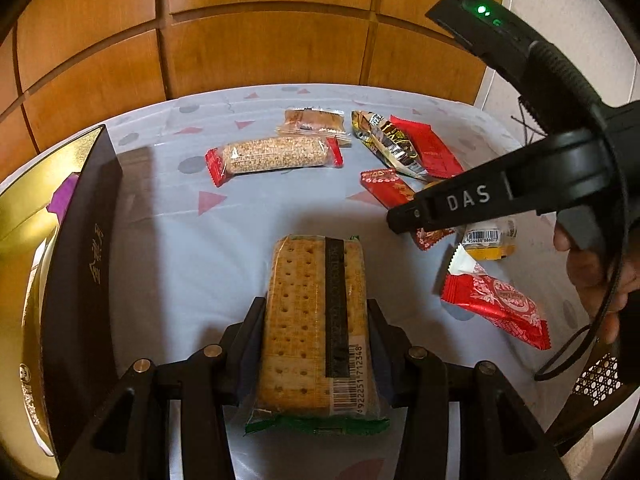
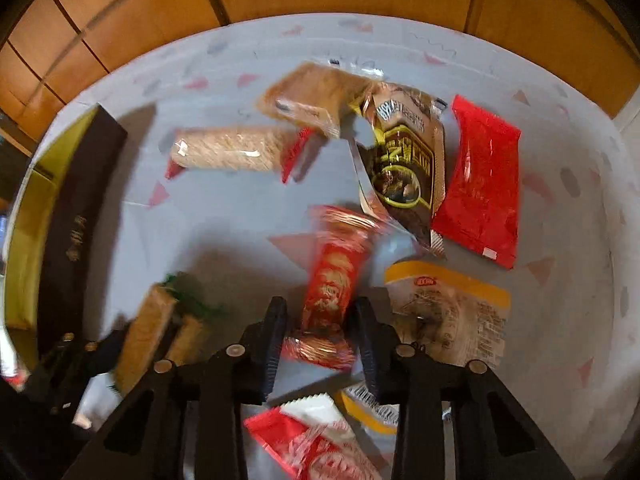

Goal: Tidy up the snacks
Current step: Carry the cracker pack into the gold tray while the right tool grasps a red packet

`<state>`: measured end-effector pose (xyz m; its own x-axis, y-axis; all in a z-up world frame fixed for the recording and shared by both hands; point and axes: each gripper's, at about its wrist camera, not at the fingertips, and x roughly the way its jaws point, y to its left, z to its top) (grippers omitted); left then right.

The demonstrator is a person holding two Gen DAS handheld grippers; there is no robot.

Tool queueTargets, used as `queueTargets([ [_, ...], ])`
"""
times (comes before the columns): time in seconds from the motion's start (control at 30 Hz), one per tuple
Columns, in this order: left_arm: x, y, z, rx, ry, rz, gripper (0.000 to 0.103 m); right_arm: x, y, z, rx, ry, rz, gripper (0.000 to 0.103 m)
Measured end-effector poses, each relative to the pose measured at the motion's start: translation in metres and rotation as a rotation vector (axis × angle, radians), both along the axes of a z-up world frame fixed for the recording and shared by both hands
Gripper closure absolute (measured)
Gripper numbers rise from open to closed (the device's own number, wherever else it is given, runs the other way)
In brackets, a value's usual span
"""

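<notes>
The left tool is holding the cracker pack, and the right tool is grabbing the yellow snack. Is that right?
Not quite. The right tool is closing around the red snack packet, not the yellow one beside it; the right wrist view shows this. The left tool does hold the cracker pack.

Snack packets [image 1: 280, 155] on patterned table [image 1: 224, 240]

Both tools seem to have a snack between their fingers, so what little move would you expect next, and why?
Probably the left tool carries its cracker pack sideways to the open gold-lined box beside it. The pack is already clamped between the fingers, and the box is right there. The right tool has only just reached a red wrapped snack; its view is blurred, so its grip looks less settled.
</notes>
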<state>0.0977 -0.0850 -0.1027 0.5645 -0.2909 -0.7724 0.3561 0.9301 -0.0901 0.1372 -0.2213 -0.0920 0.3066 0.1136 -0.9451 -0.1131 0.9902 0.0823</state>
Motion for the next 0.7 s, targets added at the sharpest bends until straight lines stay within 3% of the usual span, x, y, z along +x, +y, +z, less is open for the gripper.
queueTargets([
  [0.17, -0.003, 0.002, 0.002, -0.007, -0.004, -0.001, 0.056, -0.002, 0.004, -0.002, -0.013, -0.024, 0.023, 0.075],
  [0.23, -0.004, 0.006, 0.008, -0.046, 0.019, -0.006, 0.056, -0.001, 0.006, -0.002, -0.01, -0.027, 0.029, 0.075],
  [0.43, -0.033, 0.016, 0.052, -0.084, -0.06, -0.038, 0.056, -0.004, 0.007, -0.003, -0.053, -0.065, 0.065, 0.075],
  [0.57, -0.039, 0.056, 0.095, -0.182, -0.087, 0.048, 0.056, -0.007, 0.012, -0.005, -0.078, -0.089, 0.081, 0.076],
  [0.7, -0.031, 0.113, 0.119, -0.221, -0.088, 0.195, 0.056, -0.009, 0.014, -0.005, -0.098, -0.11, 0.099, 0.076],
])
